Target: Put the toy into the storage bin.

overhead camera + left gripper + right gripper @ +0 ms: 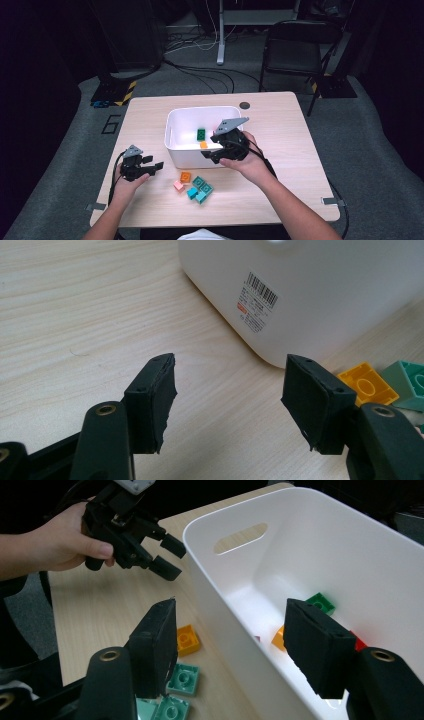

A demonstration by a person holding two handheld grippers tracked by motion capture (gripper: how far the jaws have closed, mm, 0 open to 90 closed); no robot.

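Right tongs [214,151] open and empty over the near wall of the white bin [172,145], loose bricks [194,186] on the worktop [280,150] just below. Left tongs [151,166] open, empty, low above the worktop, left of those bricks.

label: white sticker w/ barcode + small orange patch on outer wall of white bin [300,295], left gripper view | print too small/blurred, not legible | floor: large "6" marking [111,124] left of table, high view | other text: none legible
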